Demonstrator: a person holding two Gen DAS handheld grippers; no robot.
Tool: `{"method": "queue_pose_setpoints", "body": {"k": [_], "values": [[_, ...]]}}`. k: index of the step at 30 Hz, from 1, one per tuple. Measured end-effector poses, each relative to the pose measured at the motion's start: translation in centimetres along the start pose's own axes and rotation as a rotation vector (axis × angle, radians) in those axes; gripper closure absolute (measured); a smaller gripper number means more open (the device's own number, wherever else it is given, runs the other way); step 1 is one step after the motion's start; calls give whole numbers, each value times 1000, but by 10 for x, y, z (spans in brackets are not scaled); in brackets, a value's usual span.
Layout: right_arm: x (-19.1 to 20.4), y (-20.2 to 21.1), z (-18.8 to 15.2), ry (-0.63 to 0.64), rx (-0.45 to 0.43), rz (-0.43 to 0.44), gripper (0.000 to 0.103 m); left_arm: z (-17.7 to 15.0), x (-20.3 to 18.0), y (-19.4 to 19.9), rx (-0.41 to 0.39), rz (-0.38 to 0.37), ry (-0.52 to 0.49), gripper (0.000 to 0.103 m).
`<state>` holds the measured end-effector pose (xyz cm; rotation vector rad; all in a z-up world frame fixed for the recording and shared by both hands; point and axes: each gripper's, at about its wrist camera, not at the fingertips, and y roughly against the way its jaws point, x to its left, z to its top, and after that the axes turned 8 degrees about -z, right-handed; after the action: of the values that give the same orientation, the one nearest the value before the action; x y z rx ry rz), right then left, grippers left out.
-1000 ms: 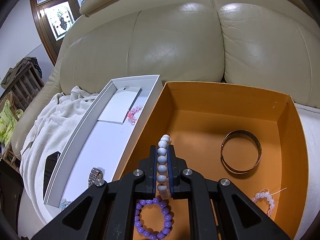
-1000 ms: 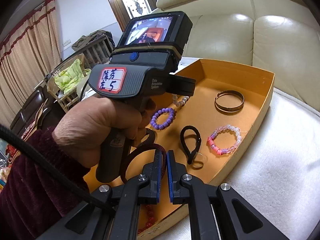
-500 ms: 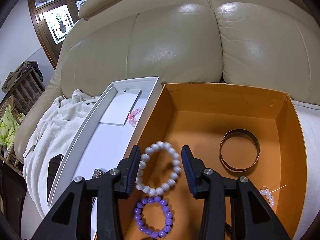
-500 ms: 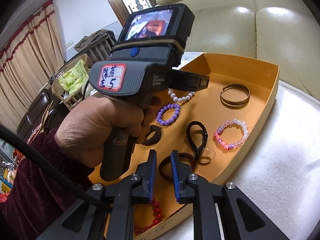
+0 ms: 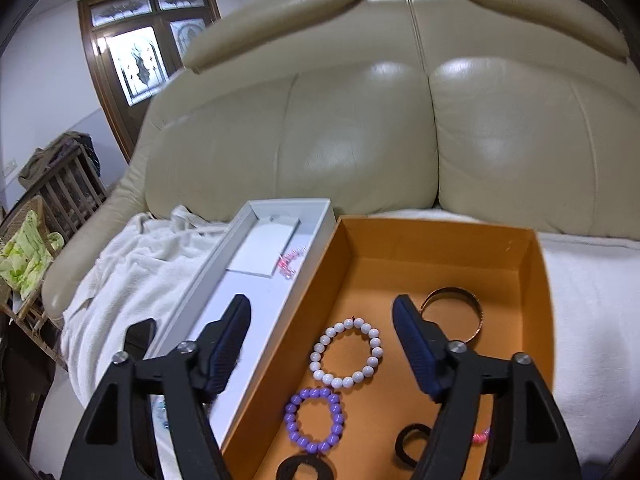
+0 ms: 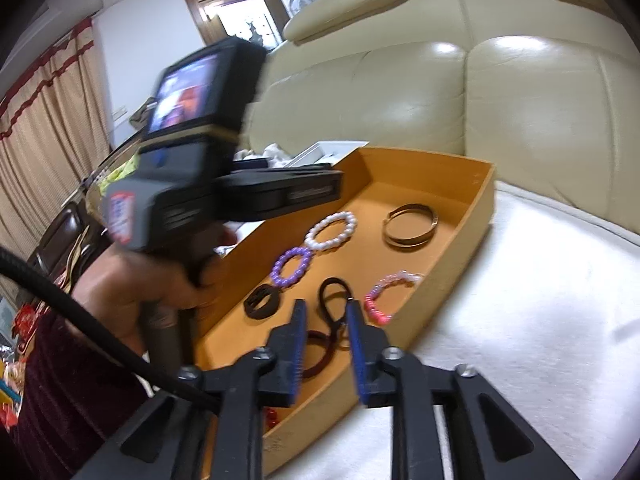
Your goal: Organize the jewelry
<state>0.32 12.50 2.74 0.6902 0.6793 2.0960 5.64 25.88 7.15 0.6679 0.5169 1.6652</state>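
Your left gripper [image 5: 320, 320] hangs above the orange tray [image 5: 536, 264] with its jaws spread wide and nothing between the pads; they have just been opening. The white bead bracelet [image 5: 347, 354] lies flat on the tray floor below the gap, touched by neither finger, near the tray's left wall. Just nearer you, the purple bead bracelet [image 5: 315, 420] lies touching or almost touching it. The metal bangle [image 5: 454, 312] sits toward the tray's right wall, partly behind your right-hand finger.

Your right gripper [image 6: 327, 314] is over the tray's near edge, jaws parted and empty, having also just been opening. Below and between its fingers lie a black cord loop [image 6: 335, 300] and a dark brown band [image 6: 318, 354], both resting on the tray floor. A pink bead bracelet [image 6: 386, 292] lies near the right wall, and a black ring [image 6: 262, 303] sits near the left wall.

The white box [image 5: 256, 280] stands against the tray's left side, with a small pink beaded piece [image 5: 289, 263] along its right wall. Both containers rest on a white towel [image 6: 520, 320] over the sofa [image 5: 360, 140] seat.
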Motion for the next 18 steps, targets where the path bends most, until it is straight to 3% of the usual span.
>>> {"method": "queue_pose_setpoints", "body": {"k": [2, 10, 15, 18], "values": [[-3, 8, -1, -9, -23, -16, 55, -2, 0, 13, -20, 0, -3, 27], [-13, 41, 3, -24, -102, -85, 55, -21, 15, 59, -14, 12, 116, 25], [-6, 67, 6, -15, -129, -107, 55, -45, 22, 107, -18, 112, 192, 23], [9, 87, 3, -1, -127, -105, 55, -63, 21, 137, -15, 151, 153, 23]]}}
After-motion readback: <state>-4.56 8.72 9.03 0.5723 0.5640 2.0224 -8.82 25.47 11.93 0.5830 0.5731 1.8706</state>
